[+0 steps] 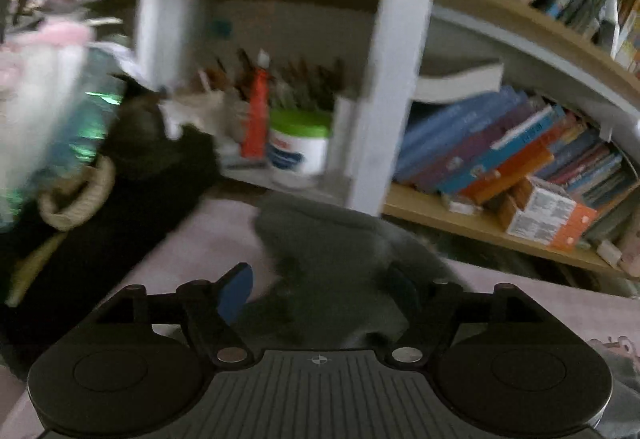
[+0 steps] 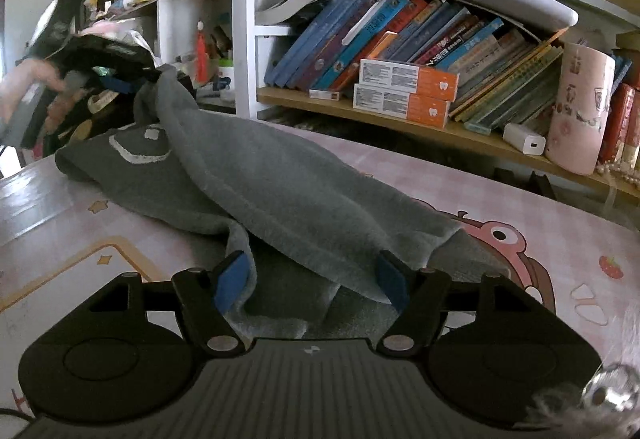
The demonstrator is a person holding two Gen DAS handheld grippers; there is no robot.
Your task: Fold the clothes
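**Grey garment half-folded, both claws near its ends**

Left wrist view: the picture is blurred. The left gripper has its jaws standing wide, with the grey garment bunched between and ahead of them on the pink table cover. Whether either pad presses the cloth I cannot tell from here. Behind stands a shelf of books, and a black bag lies at the table's far left edge.

Right wrist view: the right gripper is wide open around the near end of the garment, which lies as a long band from the table's near middle toward its far left corner. The cloth sits between the blue pads — not pinched, as far as the folds let me see. At the far end the left gripper holds a bunched corner lifted off the table; a hand is behind it, and the grip itself looks doubtful.

Risks, as I judge them: the lifted corner could slip and collapse the fold, since the far jaws seem loose. If the right claw closes now it may catch both layers at once — dragging the lower one askew.
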